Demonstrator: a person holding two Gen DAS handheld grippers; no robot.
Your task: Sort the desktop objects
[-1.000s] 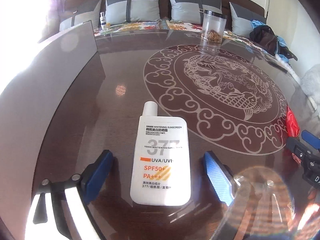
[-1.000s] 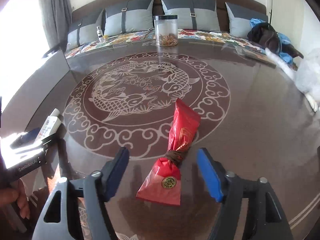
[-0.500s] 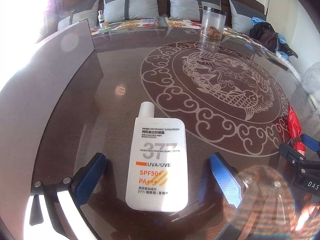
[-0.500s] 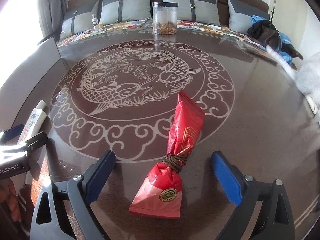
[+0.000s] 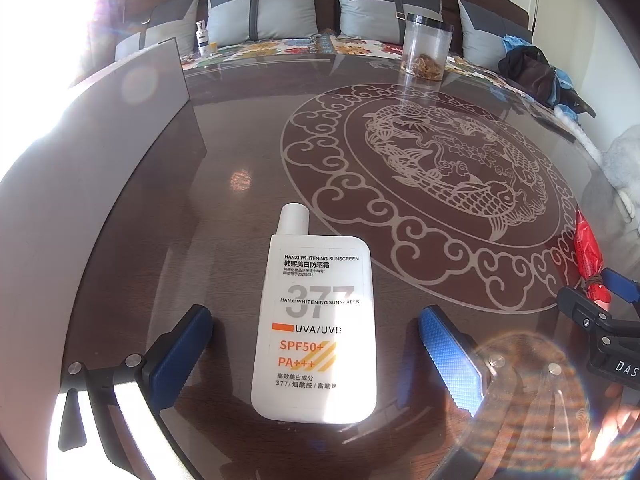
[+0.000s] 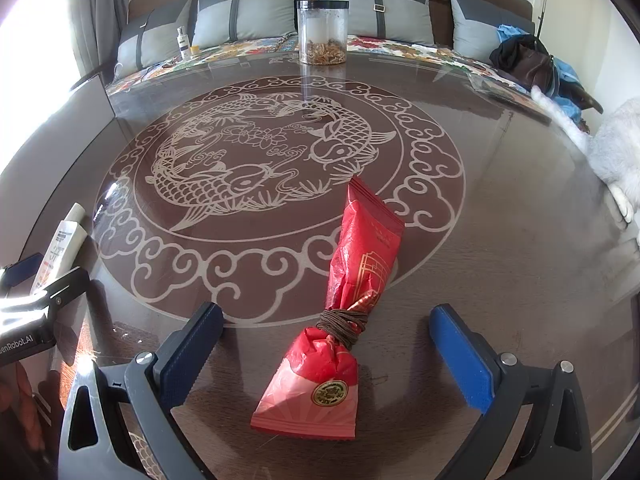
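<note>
The counter (image 6: pixel 500 208) is a dark glass-topped surface with a pale fish medallion; ahead of both grippers it lies bare as far as a clear jar (image 6: pixel 322 30) at its far edge. A grey panel (image 5: pixel 80 152) borders the counter to the left of the left gripper (image 5: pixel 316 354).

The left wrist view shows the white sunscreen bottle (image 5: pixel 316 328) in full, label up, and only a strip of the red packet (image 5: pixel 588 256) at its right margin. The right wrist view shows the whole red packet (image 6: pixel 344 312), tied round the middle with brown cord, and only the bottle's cap end (image 6: pixel 60 248) at far left.

Left gripper: jaws wide, having just finished opening. The bottle lies flat between the fingers, clear of both pads, cap pointing away.

Right gripper (image 6: pixel 326 354): jaws wide, having just been opening. The packet lies between the fingers, touching neither, its lower end nearest the gripper and its upper end angled away to the right.
</note>
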